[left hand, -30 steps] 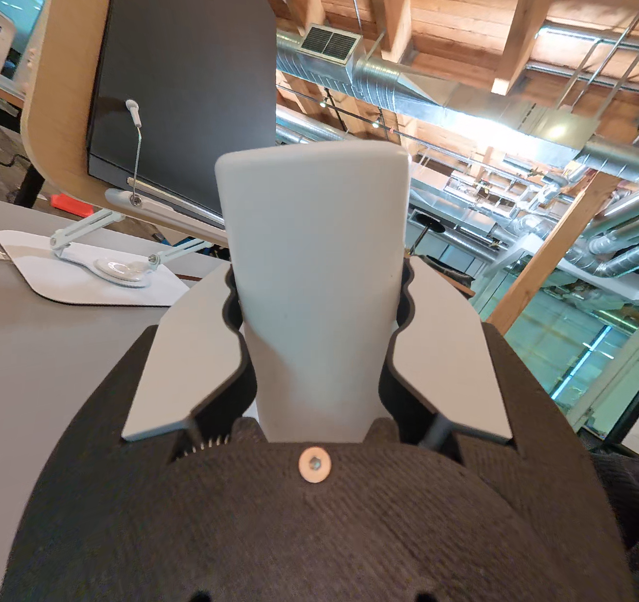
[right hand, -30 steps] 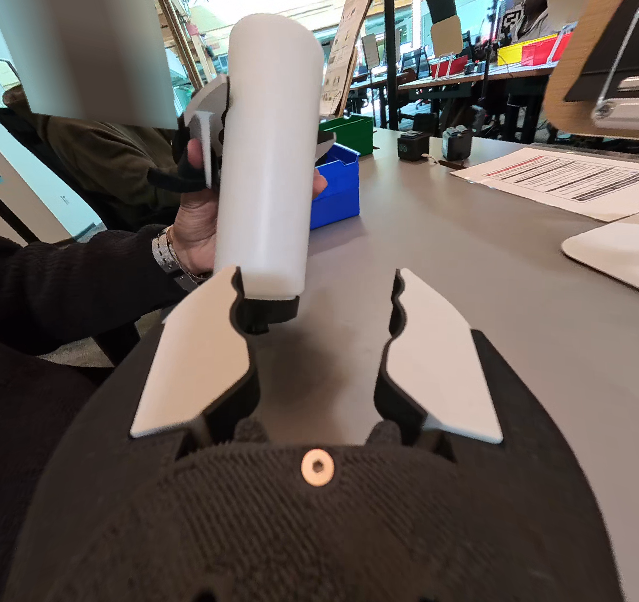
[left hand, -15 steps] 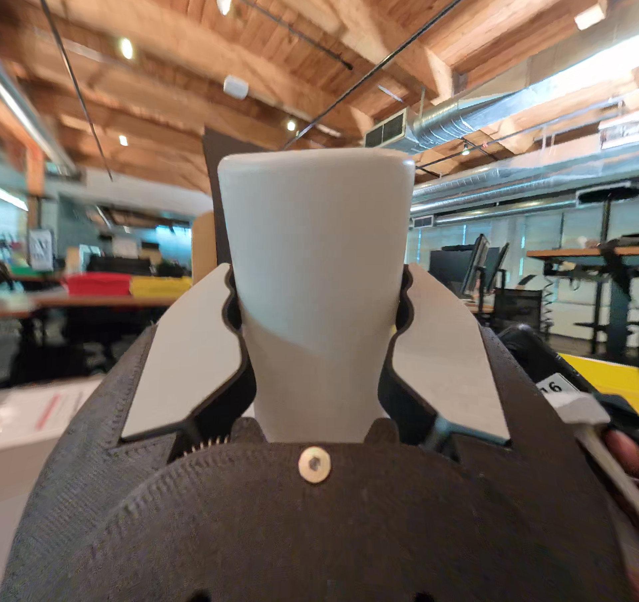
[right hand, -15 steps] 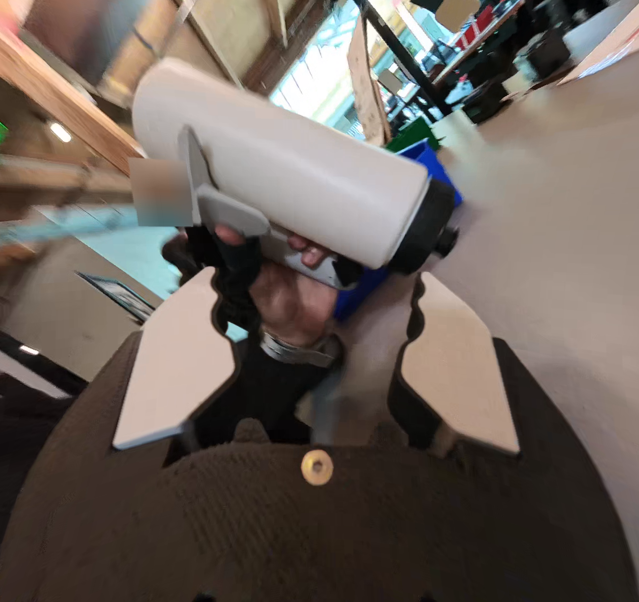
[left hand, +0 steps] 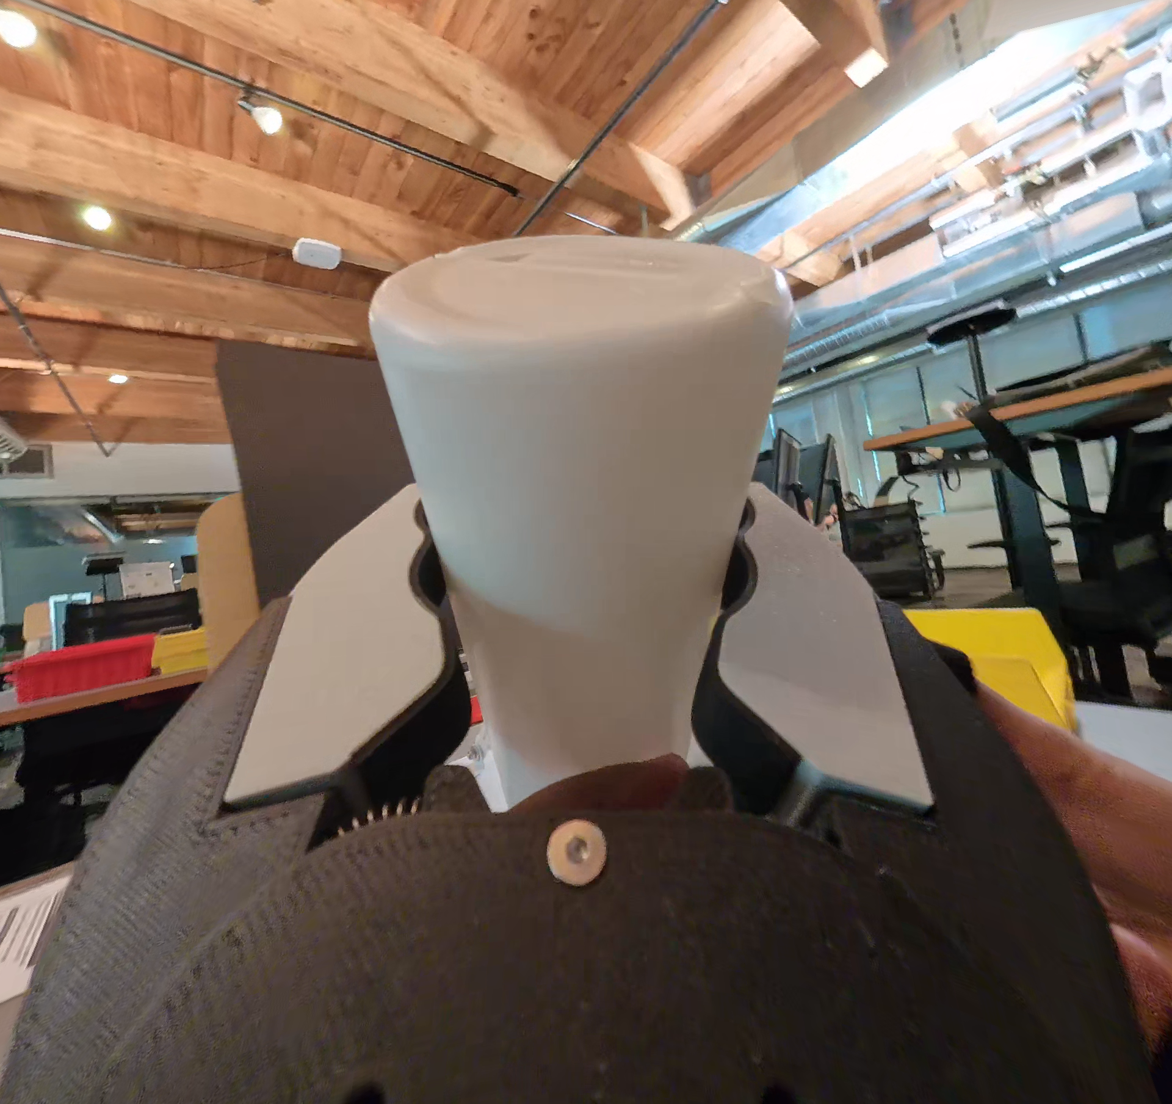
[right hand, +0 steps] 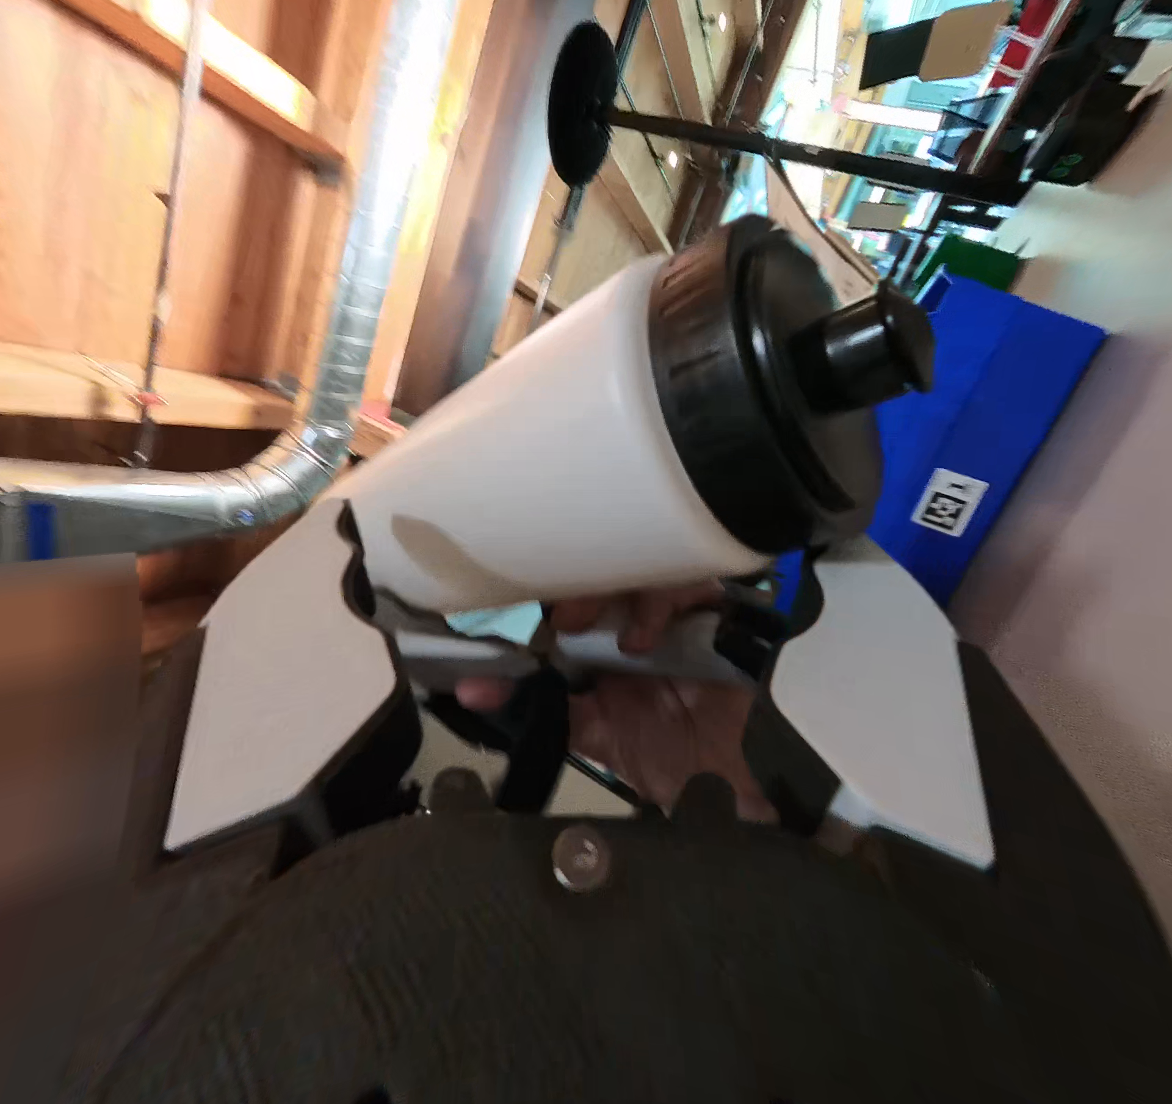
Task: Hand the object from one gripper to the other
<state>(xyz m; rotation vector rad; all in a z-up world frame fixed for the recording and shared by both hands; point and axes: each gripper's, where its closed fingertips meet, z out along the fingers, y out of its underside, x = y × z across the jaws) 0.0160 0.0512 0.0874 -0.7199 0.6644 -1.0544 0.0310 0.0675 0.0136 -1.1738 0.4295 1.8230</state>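
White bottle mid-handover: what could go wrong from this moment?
1. The left tool grips the white bottle near its base, so the black cap end juts out unsupported and may pivot.
2. The right tool is open, with the bottle lying slanted across it, so closing could catch it off-centre.

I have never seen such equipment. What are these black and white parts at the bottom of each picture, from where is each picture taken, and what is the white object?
No robot is here: a person holds one hand-operated gripper in each hand. Each picture comes from a camera on one gripper, looking forward along its two white fingers.

In the left wrist view, the left gripper is shut on a white bottle, seen from its base end.

In the right wrist view, the right gripper is open. The same bottle lies across it; its black cap points right. Behind stand a blue bin and a grey table.
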